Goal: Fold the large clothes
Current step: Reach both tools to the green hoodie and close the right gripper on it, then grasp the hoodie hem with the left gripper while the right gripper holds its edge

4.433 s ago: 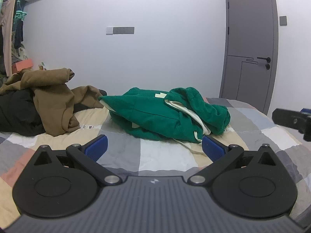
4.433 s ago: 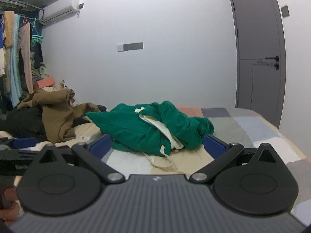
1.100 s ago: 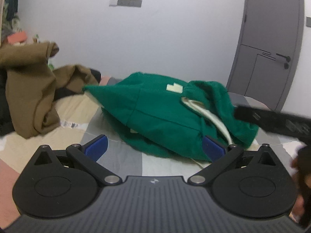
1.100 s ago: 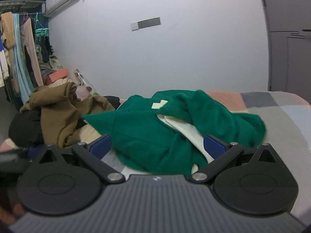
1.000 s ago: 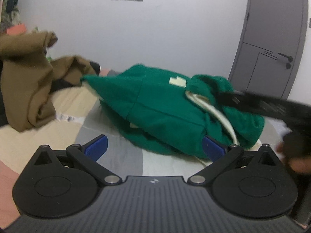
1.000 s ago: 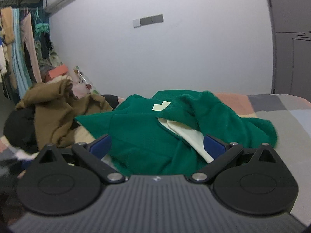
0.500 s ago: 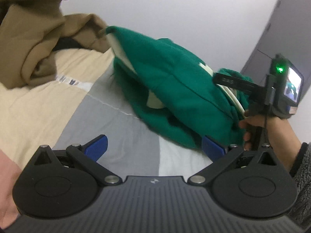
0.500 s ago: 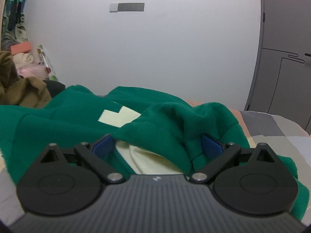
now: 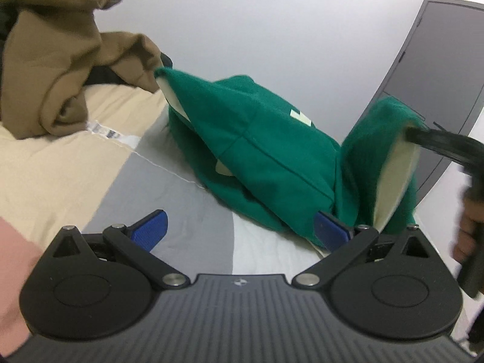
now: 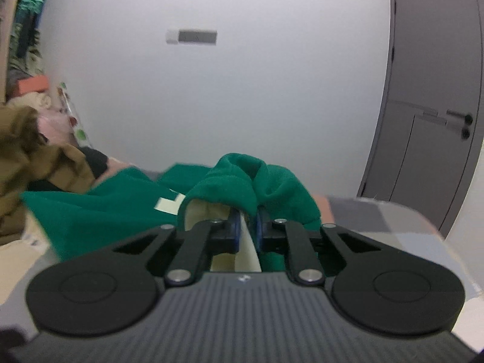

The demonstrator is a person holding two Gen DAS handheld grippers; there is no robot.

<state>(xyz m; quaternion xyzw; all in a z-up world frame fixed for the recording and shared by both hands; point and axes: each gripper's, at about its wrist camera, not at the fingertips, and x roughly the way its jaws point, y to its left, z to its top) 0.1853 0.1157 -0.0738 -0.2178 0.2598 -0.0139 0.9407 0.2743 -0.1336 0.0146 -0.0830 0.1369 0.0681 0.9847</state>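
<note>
A crumpled green hoodie [image 9: 257,139] with cream lining lies on the patchwork bed cover [image 9: 75,157]. My left gripper [image 9: 240,227] is open just in front of it, low over the cover, with its right fingertip [image 9: 329,230] at the hoodie's near hem and nothing between the fingers. My right gripper [image 10: 248,227] has its jaws closing, and the pads pinch a fold of the green hoodie [image 10: 90,211] with cream lining showing. In the left wrist view that fold stands lifted at the right gripper's [image 9: 435,142] black finger.
A brown garment [image 9: 54,60] is heaped on the bed to the left, over something black; it also shows as the brown garment [image 10: 30,151] at the left edge. A grey door [image 10: 429,121] stands at the right. A hand [image 9: 466,230] holds the right tool.
The right gripper went from wide open to pinched on the hoodie's fold and raised it. The left gripper came closer and lower, rolled slightly, still open.
</note>
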